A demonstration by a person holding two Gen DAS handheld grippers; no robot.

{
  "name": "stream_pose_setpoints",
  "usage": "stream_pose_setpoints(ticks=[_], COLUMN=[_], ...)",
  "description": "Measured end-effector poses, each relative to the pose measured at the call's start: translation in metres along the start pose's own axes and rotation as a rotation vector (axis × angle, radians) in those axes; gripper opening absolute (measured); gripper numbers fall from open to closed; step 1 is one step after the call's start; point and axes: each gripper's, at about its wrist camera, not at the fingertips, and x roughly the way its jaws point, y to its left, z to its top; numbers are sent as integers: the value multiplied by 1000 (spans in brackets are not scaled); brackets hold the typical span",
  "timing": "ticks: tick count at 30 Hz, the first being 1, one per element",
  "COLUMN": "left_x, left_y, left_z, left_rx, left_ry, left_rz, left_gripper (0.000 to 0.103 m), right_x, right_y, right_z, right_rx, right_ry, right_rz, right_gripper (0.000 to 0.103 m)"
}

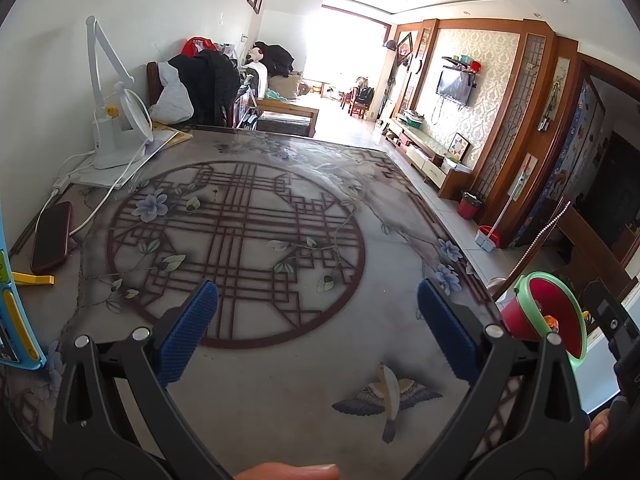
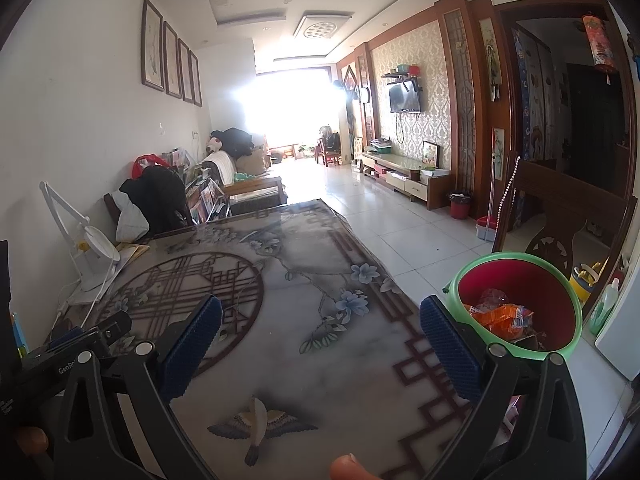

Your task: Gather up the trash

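Observation:
A red bin with a green rim stands off the table's right edge and holds orange wrappers. It also shows in the left wrist view, at the far right. My left gripper is open and empty above the patterned table top. My right gripper is open and empty over the same table, its right finger just left of the bin. The left gripper's body shows at the right view's left edge.
On the table's left side lie a dark phone with a white cable, a white desk lamp, a yellow strip and a blue object at the edge. A wooden chair stands right of the bin.

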Motion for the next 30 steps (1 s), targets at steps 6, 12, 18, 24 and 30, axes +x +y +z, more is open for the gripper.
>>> stream_pose_setpoints(ticks=[6,12,18,24,30], left_x=[1,2,3,14,25], left_y=[-2,0,0,6,30], left_z=[-1,0,-1,-5,-9], left_rx=[8,2,-1,-7,-107], left_ry=[3,12,16,37,88], left_rz=[-1,-8,-10,30,109], left_gripper=[98,98,98,98,98], right_x=[2,5,6,18,73], right_y=[-2,-5,-5,-4,11], right_z=[-1,-2,-4,-14,-27], right_rx=[-2,-3,-5,-16,-89], right_ry=[7,16,19,55,139], right_rz=[-1,-1,0,9,27], right_gripper=[96,96,96,96,96])
